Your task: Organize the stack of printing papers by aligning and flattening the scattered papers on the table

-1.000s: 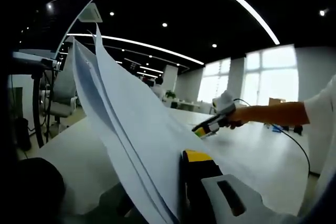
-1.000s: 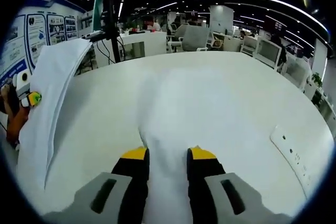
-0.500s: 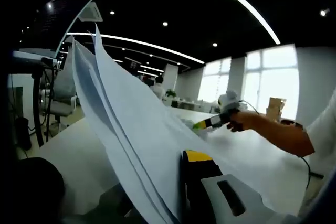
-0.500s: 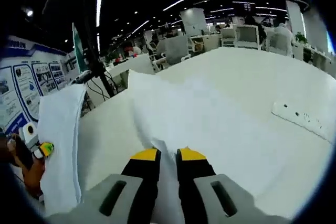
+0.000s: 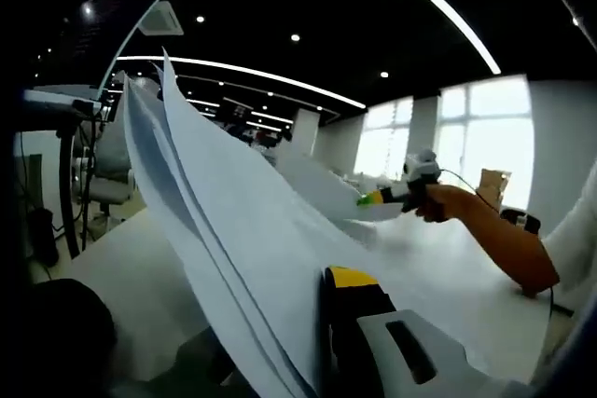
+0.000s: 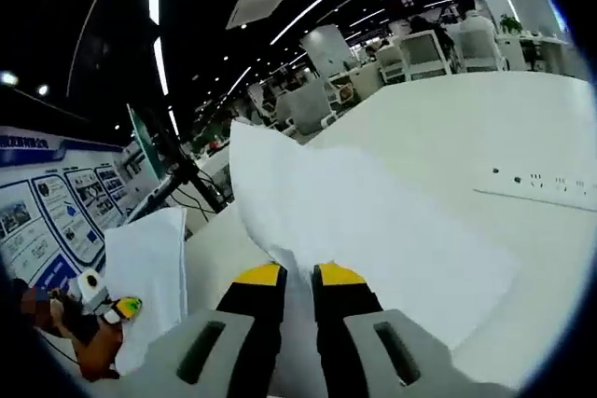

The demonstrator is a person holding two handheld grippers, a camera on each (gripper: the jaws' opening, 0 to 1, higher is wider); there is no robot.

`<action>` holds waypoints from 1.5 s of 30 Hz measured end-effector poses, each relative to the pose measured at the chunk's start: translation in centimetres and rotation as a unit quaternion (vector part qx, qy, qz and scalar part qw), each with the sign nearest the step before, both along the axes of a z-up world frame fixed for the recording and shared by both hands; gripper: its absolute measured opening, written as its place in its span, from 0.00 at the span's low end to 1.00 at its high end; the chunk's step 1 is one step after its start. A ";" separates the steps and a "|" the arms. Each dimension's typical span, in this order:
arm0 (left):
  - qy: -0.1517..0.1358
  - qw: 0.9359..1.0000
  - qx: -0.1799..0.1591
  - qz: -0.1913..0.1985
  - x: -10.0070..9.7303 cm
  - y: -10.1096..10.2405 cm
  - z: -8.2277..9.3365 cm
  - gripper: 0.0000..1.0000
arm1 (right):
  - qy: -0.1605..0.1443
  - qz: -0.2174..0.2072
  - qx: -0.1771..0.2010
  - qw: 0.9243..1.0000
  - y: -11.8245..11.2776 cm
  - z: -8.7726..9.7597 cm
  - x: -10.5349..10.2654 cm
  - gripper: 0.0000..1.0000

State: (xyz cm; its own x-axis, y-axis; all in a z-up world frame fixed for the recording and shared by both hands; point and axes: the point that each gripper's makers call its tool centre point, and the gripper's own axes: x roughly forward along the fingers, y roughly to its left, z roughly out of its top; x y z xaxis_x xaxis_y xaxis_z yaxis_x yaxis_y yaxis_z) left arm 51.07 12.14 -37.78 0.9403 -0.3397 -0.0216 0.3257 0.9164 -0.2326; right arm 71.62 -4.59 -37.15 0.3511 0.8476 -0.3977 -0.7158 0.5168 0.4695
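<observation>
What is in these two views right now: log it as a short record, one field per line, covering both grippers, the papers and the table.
left gripper: left gripper shut on a stack of papers, raised and fanned above the table
right gripper: right gripper shut on a single sheet, lifted off the table
right gripper seen from left gripper view: held in the person's hand, out over the table, sheet hanging from it
stack state: edges splayed, not aligned
table fitting: socket strip on the tabletop
background: office chairs and ceiling lights
</observation>
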 end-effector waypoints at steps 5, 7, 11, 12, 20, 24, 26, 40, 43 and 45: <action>0.003 1.000 0.002 -0.002 0.2 -0.1 -0.1 0.09 | -0.012 0.002 0.007 1.000 -1.0 1.6 -0.6 0.08; 0.003 1.000 0.004 -0.001 0.2 -0.1 -0.1 0.09 | -0.012 0.008 0.023 1.000 -1.0 2.4 -1.4 0.08; 0.005 1.000 0.004 -0.001 0.2 0.0 -0.2 0.09 | -0.007 0.005 0.045 0.999 -1.5 3.3 -1.6 0.08; 0.006 1.000 0.004 -0.003 0.2 -0.1 -0.2 0.09 | -0.003 0.003 0.045 0.999 -1.6 3.2 -1.5 0.08; 0.013 1.000 0.004 -0.005 0.1 -0.3 -0.4 0.09 | -0.047 -0.020 0.007 0.999 -3.4 4.3 -1.4 0.08; 0.020 1.000 0.000 -0.005 0.1 -0.5 -0.5 0.09 | -0.066 -0.023 0.009 0.998 -4.0 5.6 -1.5 0.08; 0.022 1.000 -0.002 -0.005 0.2 -0.6 -0.6 0.09 | -0.076 -0.028 0.003 0.997 -4.3 5.8 -1.4 0.08; 0.033 0.998 -0.050 -0.012 0.8 -1.9 0.0 0.06 | -0.170 -0.090 -0.089 0.977 -6.1 7.5 -2.3 0.08; 0.033 0.998 -0.049 -0.016 1.0 -2.2 -0.1 0.06 | -0.196 -0.094 -0.113 0.970 -6.3 7.6 -3.2 0.08; 0.033 0.997 -0.061 -0.020 1.1 -2.4 0.0 0.06 | -0.204 -0.098 -0.125 0.966 -6.5 7.3 -4.1 0.08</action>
